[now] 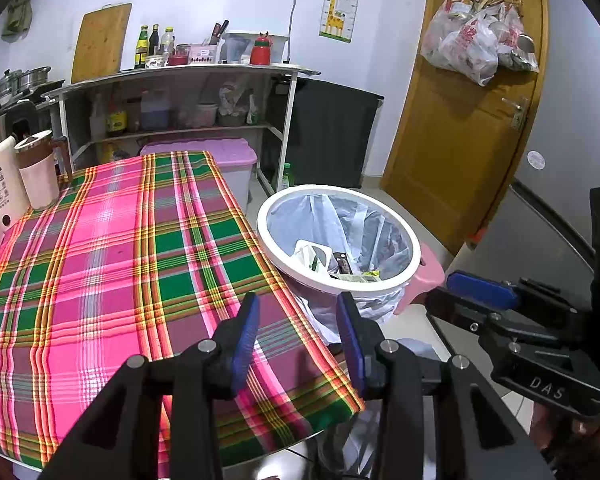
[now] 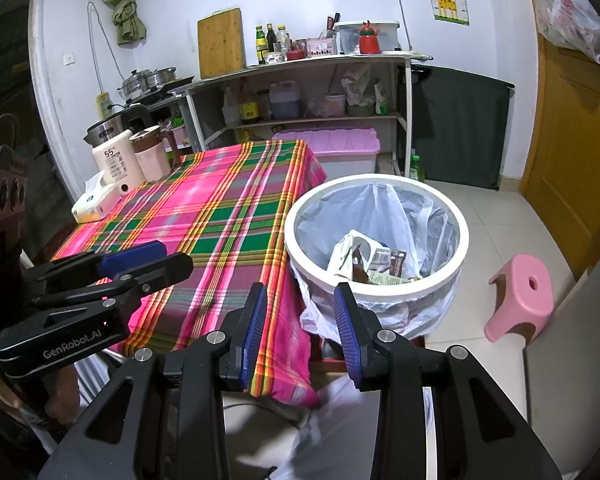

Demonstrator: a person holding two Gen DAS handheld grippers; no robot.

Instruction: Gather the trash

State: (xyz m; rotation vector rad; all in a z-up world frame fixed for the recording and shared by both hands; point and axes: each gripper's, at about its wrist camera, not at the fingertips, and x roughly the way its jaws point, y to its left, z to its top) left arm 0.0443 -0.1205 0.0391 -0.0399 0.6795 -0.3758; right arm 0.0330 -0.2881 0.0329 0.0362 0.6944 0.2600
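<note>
I see two views, one from each hand. In the left wrist view my left gripper (image 1: 298,336) fills the bottom centre, its blue pads apart with nothing between them, poised over the near edge of a table (image 1: 112,248) under a pink and green plaid cloth. The right gripper (image 1: 476,300) shows at lower right of that frame, also empty; in its own view the right gripper (image 2: 300,328) sits at bottom centre with pads apart.

The bin (image 2: 462,236) stands right of centre, just beside the table's corner, lined with a white bag so waste can drop straight in. The trash (image 2: 374,262), mostly crumpled packets and wrappers, lies at its bottom.

The cloth looks bare of litter; only a kettle (image 2: 116,160), a cup (image 2: 152,158) and a tissue pack (image 2: 94,202) stand at its far left. I judge the collecting is nearly finished. A pink stool (image 2: 520,300) sits on the floor at lower right.
</note>
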